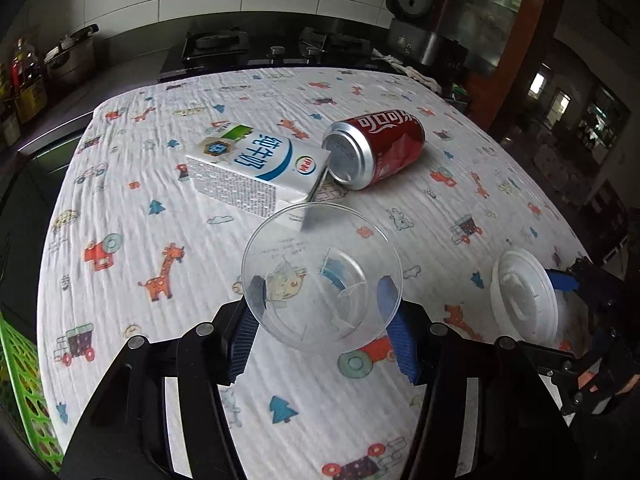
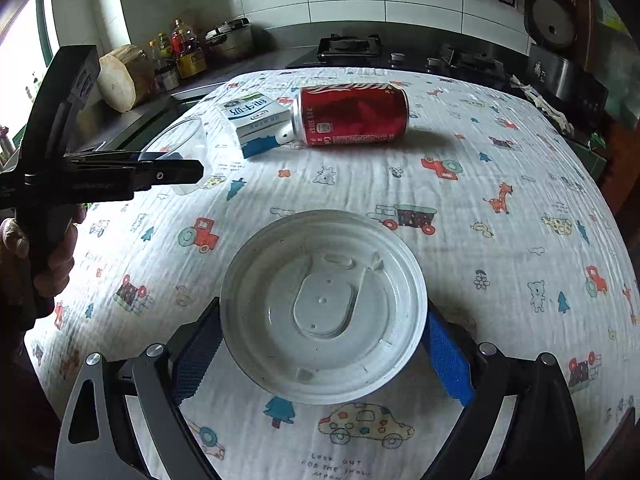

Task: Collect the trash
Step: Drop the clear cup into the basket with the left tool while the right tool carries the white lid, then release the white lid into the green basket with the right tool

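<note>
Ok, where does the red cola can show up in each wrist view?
Left wrist: red cola can upper centre-right, on its side, silver end toward the camera.
Right wrist: same can top centre, lying side-on.
Shared landmark: the milk carton just to the can's left in both views.
</note>
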`<state>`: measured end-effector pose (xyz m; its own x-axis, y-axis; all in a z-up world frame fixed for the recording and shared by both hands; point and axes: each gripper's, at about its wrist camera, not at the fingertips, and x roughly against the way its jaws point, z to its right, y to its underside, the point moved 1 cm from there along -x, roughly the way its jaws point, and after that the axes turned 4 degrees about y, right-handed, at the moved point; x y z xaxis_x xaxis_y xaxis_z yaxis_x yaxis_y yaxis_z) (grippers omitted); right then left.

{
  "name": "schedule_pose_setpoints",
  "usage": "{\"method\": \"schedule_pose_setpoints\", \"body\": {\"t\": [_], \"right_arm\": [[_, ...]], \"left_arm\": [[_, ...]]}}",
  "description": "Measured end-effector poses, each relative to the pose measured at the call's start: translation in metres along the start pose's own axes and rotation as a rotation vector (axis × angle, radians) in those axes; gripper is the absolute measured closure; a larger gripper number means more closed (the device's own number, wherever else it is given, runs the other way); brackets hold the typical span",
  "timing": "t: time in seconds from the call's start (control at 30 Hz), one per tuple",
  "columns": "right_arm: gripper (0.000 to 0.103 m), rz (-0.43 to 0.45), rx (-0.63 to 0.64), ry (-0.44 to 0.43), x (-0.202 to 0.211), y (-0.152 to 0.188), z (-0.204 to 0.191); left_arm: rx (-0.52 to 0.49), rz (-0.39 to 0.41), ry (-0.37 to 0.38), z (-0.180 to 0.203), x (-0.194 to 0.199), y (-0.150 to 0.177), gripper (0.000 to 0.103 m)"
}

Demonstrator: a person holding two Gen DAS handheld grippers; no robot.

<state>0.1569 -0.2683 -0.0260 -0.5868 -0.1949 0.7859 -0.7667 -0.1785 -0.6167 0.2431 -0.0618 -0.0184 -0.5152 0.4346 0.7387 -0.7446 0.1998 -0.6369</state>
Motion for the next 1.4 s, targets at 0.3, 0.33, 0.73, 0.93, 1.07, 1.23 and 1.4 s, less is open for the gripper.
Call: {"method": "schedule_pose_setpoints", "body": {"t": [0.3, 0.33, 0.73, 0.93, 1.07, 1.23, 1.4], "right_arm": [[0.013, 0.024, 0.086, -0.076, -0.003, -0.023, -0.056], [0.013, 0.025, 0.096, -0.087, -0.004, -0.026, -0.063], [0.013, 0.02, 0.213, -0.217, -0.022, -0.063, -0.155], [0.013, 0.019, 0.267, -0.265, -0.032, -0.083, -0.2], [0.013, 0.022, 0.306, -0.293, -0.037, -0.095, -0.226], [0.013, 0.02, 0.328, -0.345, -0.044, -0.11, -0.26], [0.013, 0.024, 0.36, -0.383, -0.053, -0.125, -0.294]], "left_arm": [[0.087, 0.083, -0.161, -0.069, 0.086, 0.031, 0.046], [0.102, 0.088, -0.183, -0.079, 0.095, 0.034, 0.046], [0.324, 0.067, -0.436, -0.216, 0.179, 0.097, 0.046], [0.431, 0.001, -0.476, -0.265, 0.178, 0.129, 0.045], [0.477, -0.033, -0.476, -0.281, 0.174, 0.15, 0.045], [0.503, -0.059, -0.496, -0.292, 0.174, 0.163, 0.044], [0.525, -0.052, -0.506, -0.3, 0.181, 0.17, 0.032]]}}
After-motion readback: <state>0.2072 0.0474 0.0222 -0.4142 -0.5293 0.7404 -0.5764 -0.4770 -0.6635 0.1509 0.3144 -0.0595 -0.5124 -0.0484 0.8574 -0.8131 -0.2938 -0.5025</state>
